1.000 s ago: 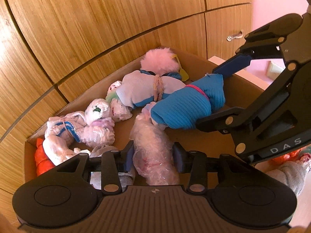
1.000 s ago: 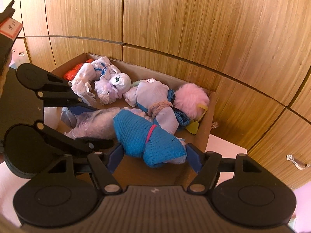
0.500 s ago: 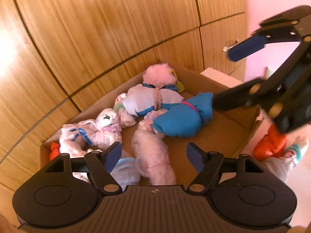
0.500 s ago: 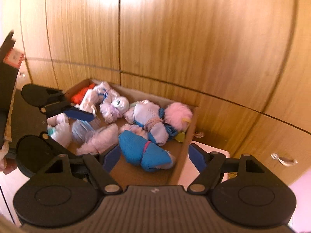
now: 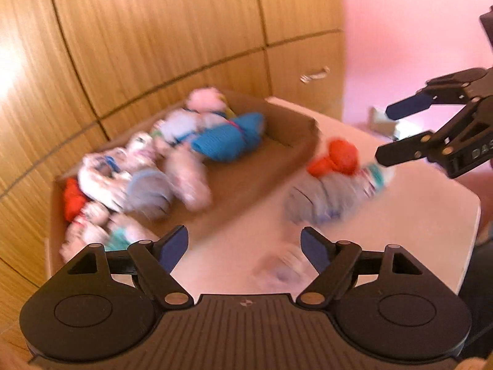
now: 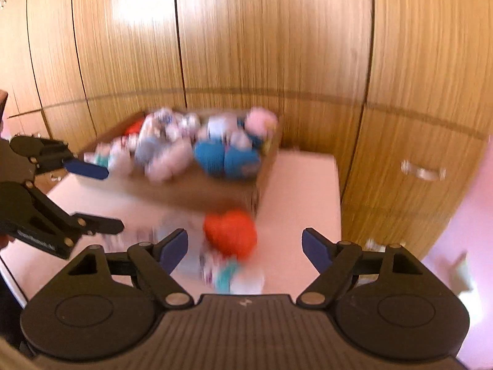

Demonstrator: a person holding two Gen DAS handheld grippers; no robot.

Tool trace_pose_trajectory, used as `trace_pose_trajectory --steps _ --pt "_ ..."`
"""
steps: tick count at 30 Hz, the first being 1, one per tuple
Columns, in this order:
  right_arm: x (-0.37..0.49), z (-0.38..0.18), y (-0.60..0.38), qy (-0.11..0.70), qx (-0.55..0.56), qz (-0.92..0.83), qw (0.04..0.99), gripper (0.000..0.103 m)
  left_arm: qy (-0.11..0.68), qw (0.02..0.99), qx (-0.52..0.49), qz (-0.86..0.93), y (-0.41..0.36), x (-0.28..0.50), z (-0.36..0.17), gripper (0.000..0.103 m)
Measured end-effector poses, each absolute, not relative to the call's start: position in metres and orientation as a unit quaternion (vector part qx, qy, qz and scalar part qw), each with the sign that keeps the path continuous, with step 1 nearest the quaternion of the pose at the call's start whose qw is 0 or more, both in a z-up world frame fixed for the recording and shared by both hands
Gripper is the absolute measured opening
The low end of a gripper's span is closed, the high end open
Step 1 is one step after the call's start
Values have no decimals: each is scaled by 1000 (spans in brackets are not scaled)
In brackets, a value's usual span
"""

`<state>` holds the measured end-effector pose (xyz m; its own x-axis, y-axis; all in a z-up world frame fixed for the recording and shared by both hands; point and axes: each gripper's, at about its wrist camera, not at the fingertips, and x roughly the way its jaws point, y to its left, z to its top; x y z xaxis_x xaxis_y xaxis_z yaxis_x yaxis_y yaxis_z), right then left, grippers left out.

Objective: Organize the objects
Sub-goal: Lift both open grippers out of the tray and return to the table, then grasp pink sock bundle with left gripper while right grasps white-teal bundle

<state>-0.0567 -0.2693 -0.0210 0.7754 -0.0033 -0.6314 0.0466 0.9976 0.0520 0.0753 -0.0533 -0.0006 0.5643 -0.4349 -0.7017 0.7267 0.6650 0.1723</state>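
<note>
A cardboard box (image 5: 274, 166) sits on the white table (image 5: 400, 231), ahead of the left gripper's (image 5: 245, 248) jaws and slightly to their left. It is packed with bundled cloth items, all blurred: a blue bundle (image 5: 229, 140) lies toward the box's far right end, a pink fluffy piece (image 5: 205, 100) beyond it, pale pinkish and grey bundles in the middle, and a red piece (image 5: 72, 197) at the near left end.

Outside the box, ahead and to the right of the left jaws, a small heap rests on the table: an orange-red bundle (image 5: 337, 157) on top of a grey bundle (image 5: 323, 200), with a white and teal piece just beside them. A small pale item lies close in front of the left gripper's right finger, too blurred to identify.

The left gripper's jaws stand wide apart and hold nothing. The right gripper (image 6: 245, 248) is likewise spread wide with nothing held; in its own view the orange-red bundle (image 6: 231, 232) lies between and just ahead of its fingers, with the white and teal piece below it. The box (image 6: 200, 191) lies farther ahead.

Wooden cabinet panels (image 6: 246, 46) stand behind the table.
</note>
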Motion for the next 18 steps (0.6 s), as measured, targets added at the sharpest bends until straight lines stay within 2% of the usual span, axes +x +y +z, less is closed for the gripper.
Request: trace_pose_trajectory --steps 5,11,13,18 --pt "-60 -42 -269 344 33 -19 938 74 335 847 218 -350 -57 76 -16 84" --pt "-54 -52 -269 337 35 -1 941 65 347 839 220 -357 -62 80 -26 84" --pt "-52 -54 -267 336 32 7 941 56 348 836 225 -359 -65 80 -29 82" --pt "-51 -56 -262 338 26 15 941 43 354 834 210 -367 -67 82 -29 75"
